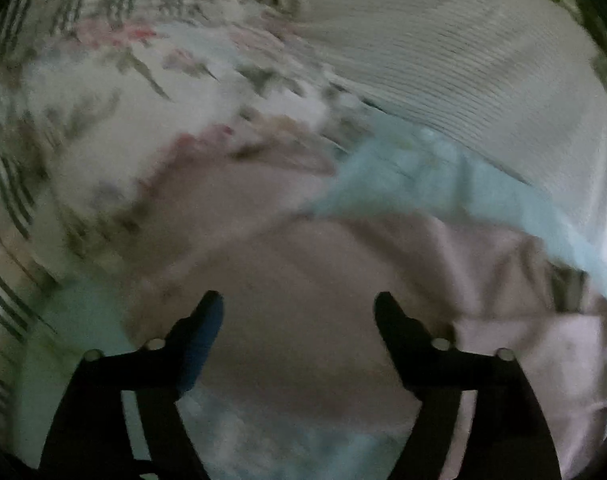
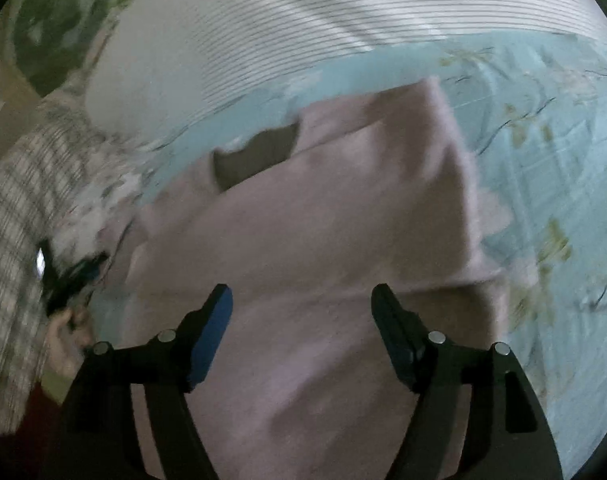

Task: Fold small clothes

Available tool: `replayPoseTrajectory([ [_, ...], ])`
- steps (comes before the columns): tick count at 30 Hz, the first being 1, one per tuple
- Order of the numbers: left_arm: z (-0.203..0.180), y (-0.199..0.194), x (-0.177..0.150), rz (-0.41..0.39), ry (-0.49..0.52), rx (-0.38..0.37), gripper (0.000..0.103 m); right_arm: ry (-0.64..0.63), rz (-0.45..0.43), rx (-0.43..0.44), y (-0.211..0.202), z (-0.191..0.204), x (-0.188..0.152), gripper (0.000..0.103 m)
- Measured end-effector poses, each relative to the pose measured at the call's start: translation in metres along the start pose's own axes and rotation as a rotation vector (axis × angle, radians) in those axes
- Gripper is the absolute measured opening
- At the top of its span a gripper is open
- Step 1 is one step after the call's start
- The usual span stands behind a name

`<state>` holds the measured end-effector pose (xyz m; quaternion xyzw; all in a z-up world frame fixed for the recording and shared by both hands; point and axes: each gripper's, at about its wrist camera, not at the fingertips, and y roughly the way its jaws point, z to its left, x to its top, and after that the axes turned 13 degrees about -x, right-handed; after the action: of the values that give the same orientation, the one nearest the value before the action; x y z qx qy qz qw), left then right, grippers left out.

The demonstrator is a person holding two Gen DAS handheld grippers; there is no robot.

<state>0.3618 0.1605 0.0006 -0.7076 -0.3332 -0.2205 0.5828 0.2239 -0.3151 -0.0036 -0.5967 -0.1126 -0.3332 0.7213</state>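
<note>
Garment: a pale pink garment (image 2: pixel 323 216) lay spread on the light blue sheet (image 2: pixel 543 168); it filled the middle of both wrist views and showed folds, with one flap laid over the rest.
Garment detail: a dark opening (image 2: pixel 255 156), perhaps the neck, showed near its far edge in the right wrist view; what sort of garment it was could not be told.
Sheet: it bore a faint print of twigs and leaves, and ran out from under the garment toward the right edge of the right wrist view.
Striped cloth: a white cloth with fine dark stripes (image 2: pixel 303 20) lay beyond the far edge of the sheet, seen also in the left wrist view (image 1: pixel 463 60).
Floral cloth: a white cloth printed with pink flowers and green leaves (image 1: pixel 103 100) lay by the garment's far left edge in the left wrist view.
Left gripper: the left gripper (image 1: pixel 299 308) hung above the garment with jaws wide apart; nothing lay between the pads, and neither pad pressed on cloth.
Right gripper: the right gripper (image 2: pixel 301 300) hung above the garment too, jaws wide, with no cloth pinched between them.
Person: a hand (image 2: pixel 67 332) and a checked sleeve (image 2: pixel 19 240) showed at the left edge of the right wrist view, the hand around a dark tool (image 2: pixel 67 276), just beside the garment's left edge.
Sharpness: both views were blurred, the left one more so.
</note>
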Motion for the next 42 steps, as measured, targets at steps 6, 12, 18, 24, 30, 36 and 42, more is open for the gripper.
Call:
replayPoseTrajectory([
  [6, -0.003, 0.053, 0.028, 0.080, 0.188, 0.214, 0.084, 0.002, 0.036, 0.025, 0.010, 0.019, -0.015, 0.073],
  [12, 0.026, 0.092, 0.050, 0.158, 0.112, 0.170, 0.006, 0.003, 0.033, 0.009, 0.007, 0.016, -0.019, 0.073],
  [18, 0.028, 0.028, 0.050, 0.039, 0.003, -0.125, 0.003, 0.025, -0.006, 0.024, -0.002, 0.012, -0.021, 0.073],
  [24, -0.053, -0.042, 0.030, 0.022, 0.055, -0.599, 0.004, 0.039, -0.027, 0.057, -0.011, 0.009, -0.024, 0.073],
  [30, -0.157, -0.033, -0.003, 0.153, 0.154, -0.825, 0.004, 0.071, -0.056, 0.046, -0.026, -0.006, -0.025, 0.073],
  [36, -0.253, 0.011, -0.048, 0.359, 0.245, -0.959, 0.004, 0.108, -0.073, 0.011, -0.036, -0.031, -0.026, 0.073],
  [42, -0.312, 0.068, -0.084, 0.452, 0.364, -0.768, 0.011, 0.129, -0.058, -0.012, -0.029, -0.046, -0.022, 0.073],
])
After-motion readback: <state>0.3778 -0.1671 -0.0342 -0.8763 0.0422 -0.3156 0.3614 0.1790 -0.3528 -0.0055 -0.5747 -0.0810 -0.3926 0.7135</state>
